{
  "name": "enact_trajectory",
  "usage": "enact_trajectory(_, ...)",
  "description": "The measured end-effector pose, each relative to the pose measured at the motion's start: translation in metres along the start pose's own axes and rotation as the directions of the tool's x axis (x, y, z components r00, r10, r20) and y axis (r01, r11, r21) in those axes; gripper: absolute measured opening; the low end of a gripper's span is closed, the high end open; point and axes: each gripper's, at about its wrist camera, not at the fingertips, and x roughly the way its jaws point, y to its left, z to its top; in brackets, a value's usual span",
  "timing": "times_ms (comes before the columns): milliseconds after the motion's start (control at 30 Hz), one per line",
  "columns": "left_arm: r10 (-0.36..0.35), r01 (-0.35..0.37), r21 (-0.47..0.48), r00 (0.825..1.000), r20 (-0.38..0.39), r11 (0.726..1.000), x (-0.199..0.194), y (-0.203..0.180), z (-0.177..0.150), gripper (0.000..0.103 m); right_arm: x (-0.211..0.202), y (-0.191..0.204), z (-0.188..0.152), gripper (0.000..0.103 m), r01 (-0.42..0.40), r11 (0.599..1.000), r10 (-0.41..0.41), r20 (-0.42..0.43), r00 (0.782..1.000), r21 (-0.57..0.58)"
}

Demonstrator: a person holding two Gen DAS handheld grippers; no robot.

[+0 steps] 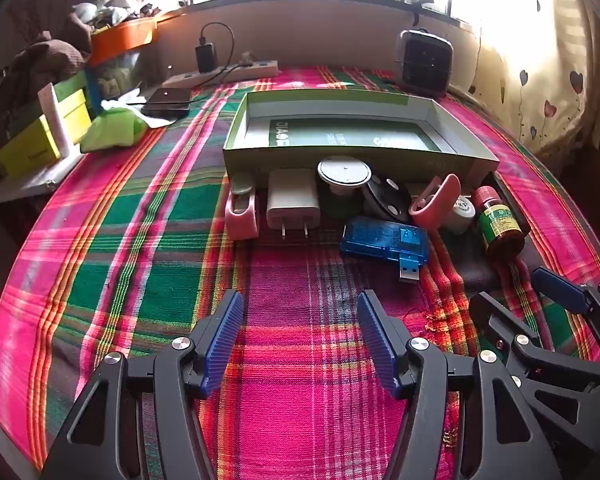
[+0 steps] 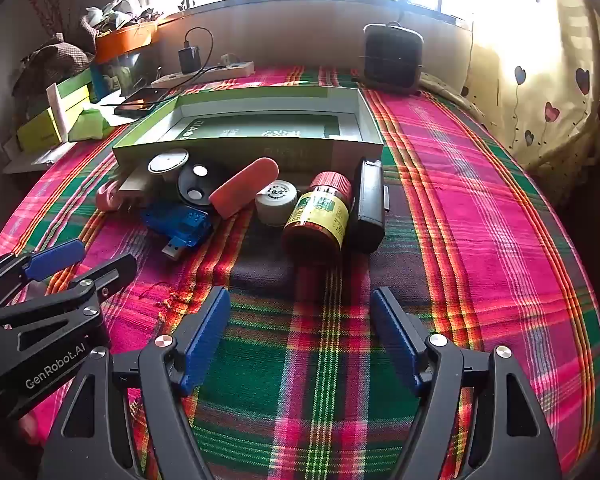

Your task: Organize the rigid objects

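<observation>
Blue ribbed pads on both tools stand fully spread, and we find nothing between them. We note the left gripper [image 1: 300, 340] above bare plaid cloth [image 1: 140, 240], short of the white charger plug [image 1: 293, 204] and the blue USB meter [image 1: 384, 240], touching neither. We note the right gripper [image 2: 300, 336] likewise empty above the cloth, with the brown medicine bottle [image 2: 320, 216] lying on its side ahead of it, well apart from the pads. We record the small items clustered in a row against the near wall of the open green box [image 1: 340, 160]; a white jar [image 2: 276, 202] sits just beside the bottle, a black case [image 2: 368, 204] on its other side. We see only printed card inside the box
</observation>
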Motion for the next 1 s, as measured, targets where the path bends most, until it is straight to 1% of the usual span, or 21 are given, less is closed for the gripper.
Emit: enact_trajectory(1000, -0.004, 0.004, -0.003, 1.000, 0.013, 1.000, -0.0031, -0.0004, 0.0014, 0.059, -0.0013, -0.0005, 0.0000, 0.073, -0.004, 1.000, 0.004, 0.004, 1.000, 0.004)
